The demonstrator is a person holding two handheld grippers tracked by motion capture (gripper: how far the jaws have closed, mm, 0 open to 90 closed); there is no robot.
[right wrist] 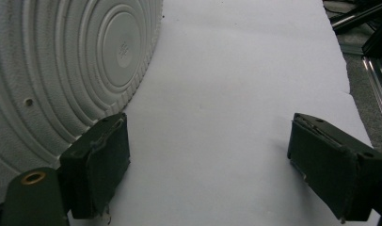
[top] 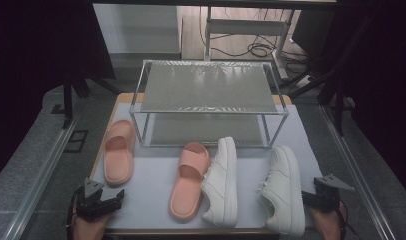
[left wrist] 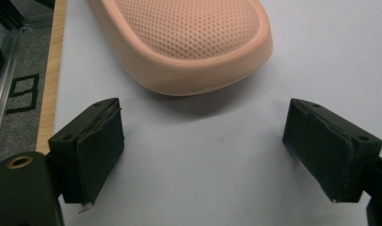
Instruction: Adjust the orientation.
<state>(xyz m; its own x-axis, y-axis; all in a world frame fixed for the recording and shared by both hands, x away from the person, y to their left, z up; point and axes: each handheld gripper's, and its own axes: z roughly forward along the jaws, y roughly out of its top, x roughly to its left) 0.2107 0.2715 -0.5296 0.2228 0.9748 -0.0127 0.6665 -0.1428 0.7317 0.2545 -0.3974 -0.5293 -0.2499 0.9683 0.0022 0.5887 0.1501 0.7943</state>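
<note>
Left gripper [top: 111, 200], at 7 o'clock in the high view: black body topped by a grey three-cornered plate, dark cable at its rear. Its own view shows two blocky black jaws faced with dark, fraying pads [left wrist: 102, 155], screw holes on top and a brass-ringed hole at 8 o'clock. Right gripper [right wrist: 210, 167], at 4 o'clock in the high view: same black build, grey plate, padded jaws, brass-ringed hole.

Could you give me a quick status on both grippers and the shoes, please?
Left gripper open, short of pink slipper. Right gripper open beside white sneaker, which lies on its side. Nothing between jaws.
</note>
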